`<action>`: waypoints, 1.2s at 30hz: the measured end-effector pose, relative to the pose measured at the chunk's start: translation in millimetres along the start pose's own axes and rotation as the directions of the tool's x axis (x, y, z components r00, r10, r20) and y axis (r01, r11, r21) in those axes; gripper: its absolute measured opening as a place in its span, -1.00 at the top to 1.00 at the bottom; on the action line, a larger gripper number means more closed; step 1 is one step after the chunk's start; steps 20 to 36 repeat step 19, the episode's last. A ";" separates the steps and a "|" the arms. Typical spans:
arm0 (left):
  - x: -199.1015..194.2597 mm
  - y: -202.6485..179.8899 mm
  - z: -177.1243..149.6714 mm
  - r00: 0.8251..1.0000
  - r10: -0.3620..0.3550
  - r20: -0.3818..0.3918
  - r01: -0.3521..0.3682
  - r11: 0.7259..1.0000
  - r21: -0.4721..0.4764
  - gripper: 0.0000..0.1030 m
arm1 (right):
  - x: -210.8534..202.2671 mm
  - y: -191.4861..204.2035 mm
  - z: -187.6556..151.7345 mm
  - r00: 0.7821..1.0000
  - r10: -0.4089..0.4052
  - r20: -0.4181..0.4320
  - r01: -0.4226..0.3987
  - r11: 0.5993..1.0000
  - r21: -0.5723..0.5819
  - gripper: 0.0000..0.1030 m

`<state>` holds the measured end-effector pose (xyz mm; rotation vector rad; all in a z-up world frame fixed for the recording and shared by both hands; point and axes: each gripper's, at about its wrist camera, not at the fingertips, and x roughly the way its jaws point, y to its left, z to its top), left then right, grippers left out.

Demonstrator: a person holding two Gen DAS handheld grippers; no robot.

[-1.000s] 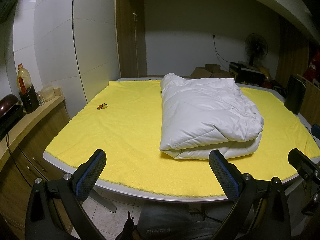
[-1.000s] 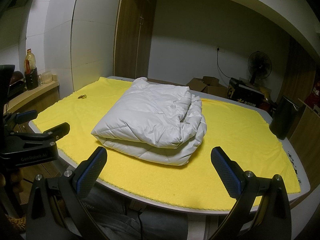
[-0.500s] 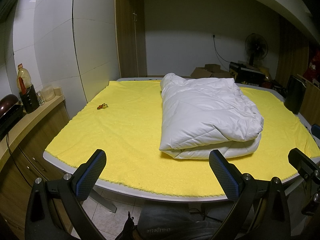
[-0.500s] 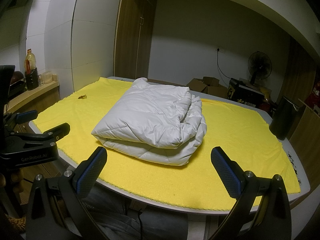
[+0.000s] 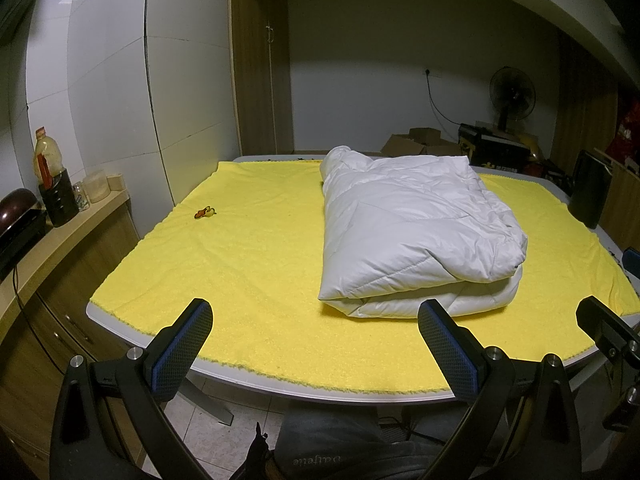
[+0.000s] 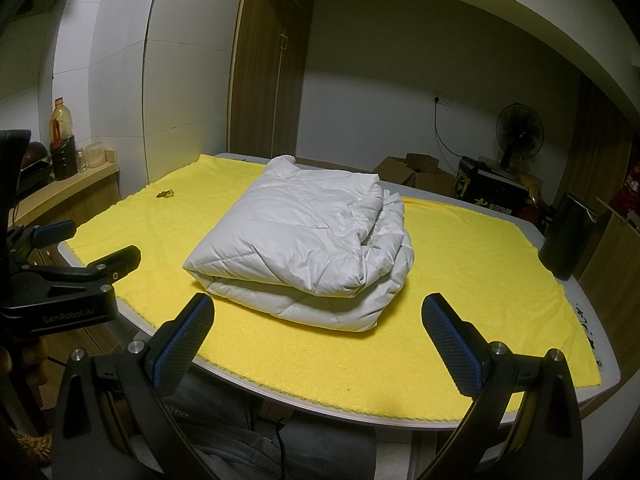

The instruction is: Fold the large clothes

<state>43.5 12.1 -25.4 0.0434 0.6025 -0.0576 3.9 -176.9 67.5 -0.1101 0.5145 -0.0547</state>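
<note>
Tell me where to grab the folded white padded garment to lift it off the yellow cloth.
Probably take the white padded garment at its near folded edge, coming in low from the table's front side. There the layers stack into one thick rounded roll facing both open grippers, the left gripper and right gripper. The right-hand side shows loose, separate layers that would likely spill.

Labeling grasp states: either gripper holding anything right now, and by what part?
Nothing is held. The left gripper and right gripper are both open near the table's front edge, short of the folded white padded garment lying on the yellow cloth.
</note>
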 end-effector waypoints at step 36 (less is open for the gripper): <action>-0.2 0.0 -1.0 1.000 -0.002 -0.003 0.002 1.000 0.001 -0.99 | 0.0 -0.3 0.4 1.000 0.000 0.000 0.000 1.000 0.000 -1.00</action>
